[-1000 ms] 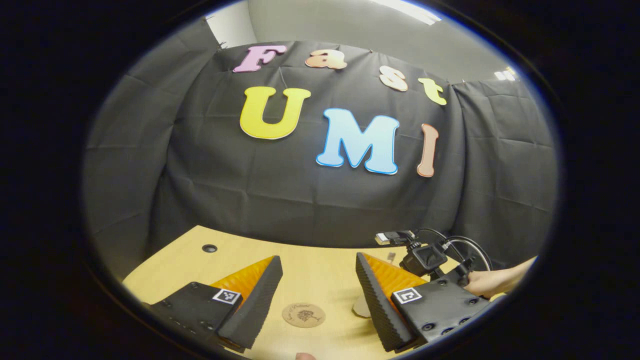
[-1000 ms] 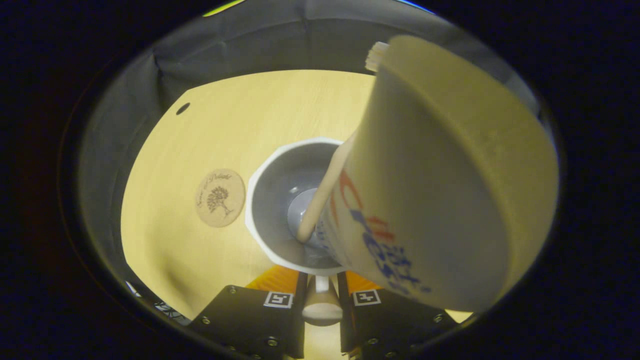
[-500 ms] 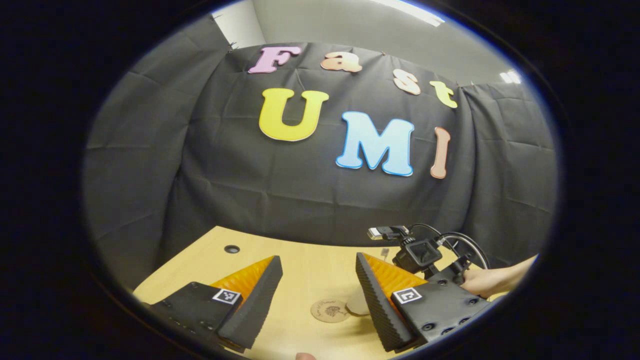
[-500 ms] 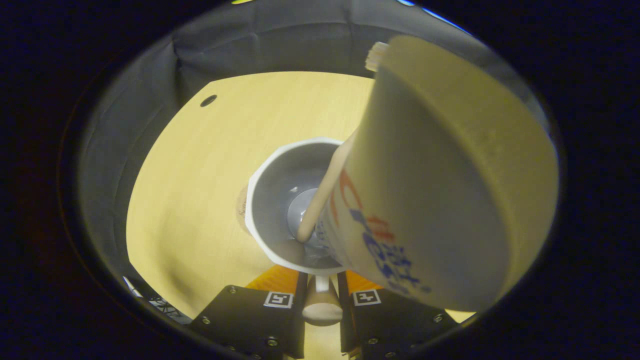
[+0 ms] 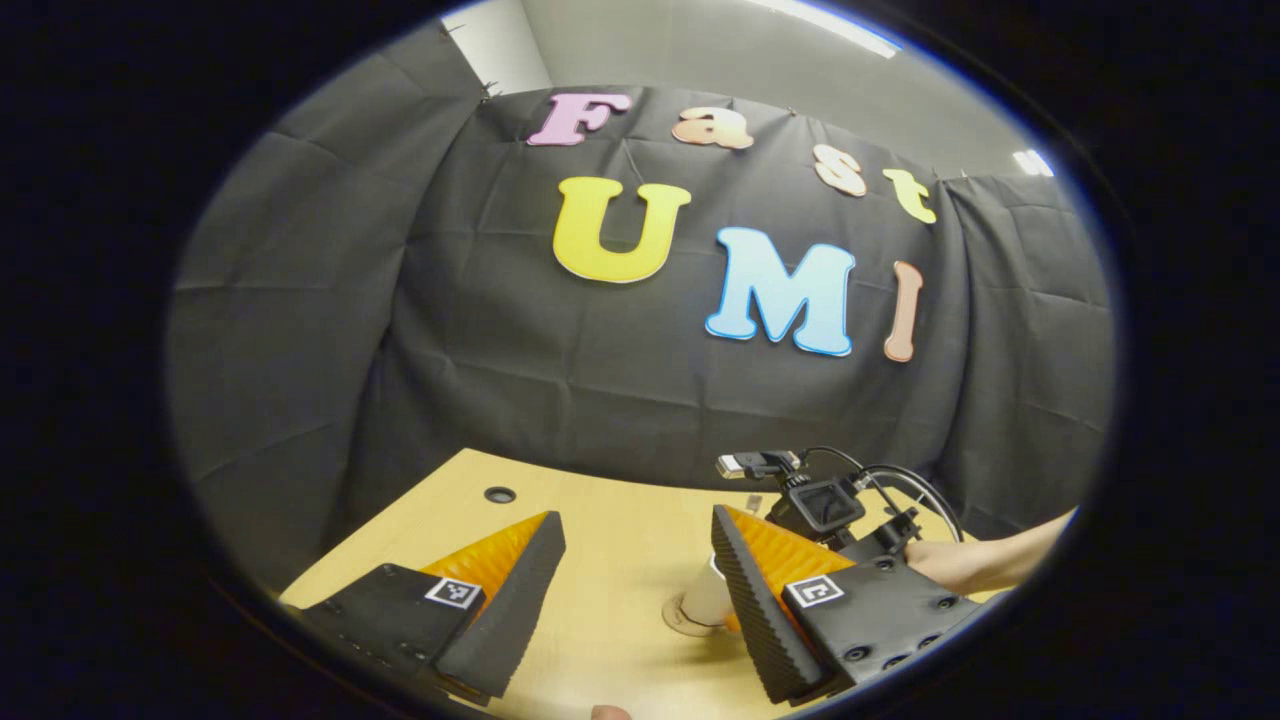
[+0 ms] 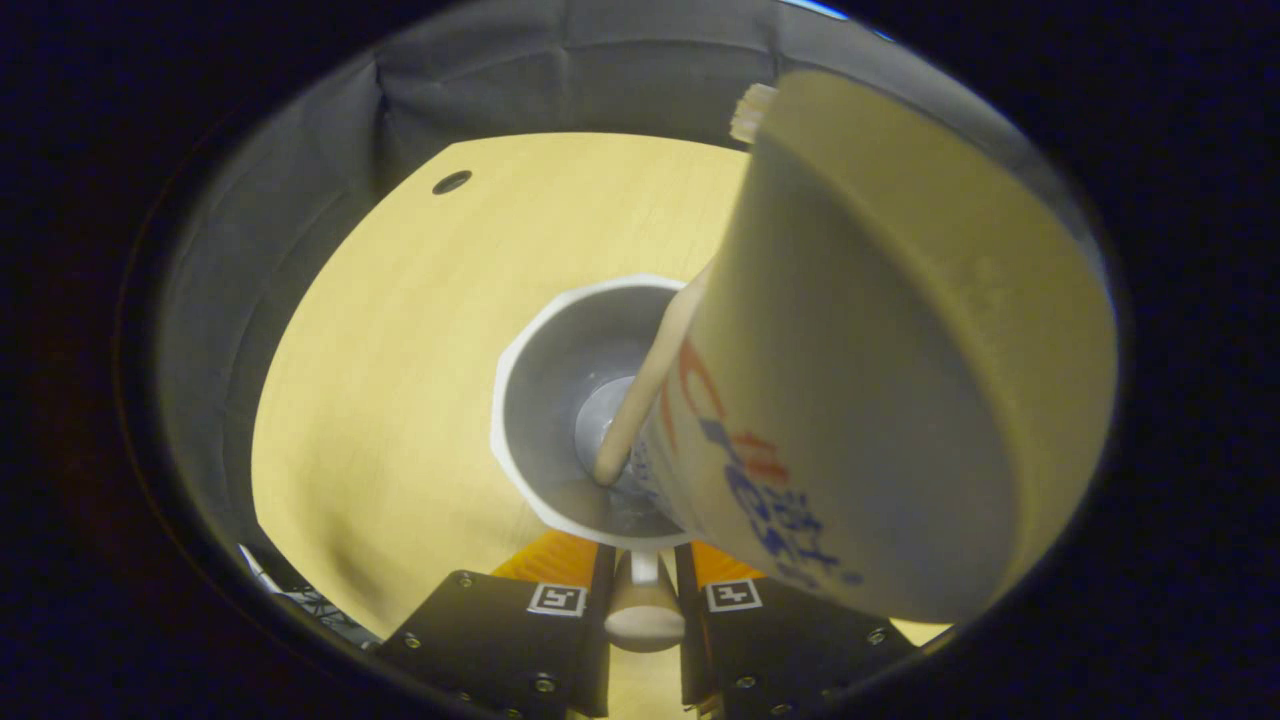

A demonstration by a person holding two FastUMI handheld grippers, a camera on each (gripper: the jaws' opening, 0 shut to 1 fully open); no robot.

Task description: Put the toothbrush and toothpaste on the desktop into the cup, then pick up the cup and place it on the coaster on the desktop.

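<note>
Since 1.0 s ago the coaster (image 5: 682,612), then left of the cup (image 6: 560,400), has slid under it; left gripper view shows the cup base over it. Right gripper (image 6: 644,596) pinches the cup handle, jaws narrow. Toothbrush (image 6: 650,375) and toothpaste (image 6: 880,350) lean inside the cup, top-heavy. Judgement: rigid, light, smooth cup; likely tips if tilted, so the handle grip suits. Left gripper (image 5: 635,590) hangs wide, empty. Desktop (image 6: 420,330) flat pale wood; black cloth wall (image 5: 400,330) behind.
</note>
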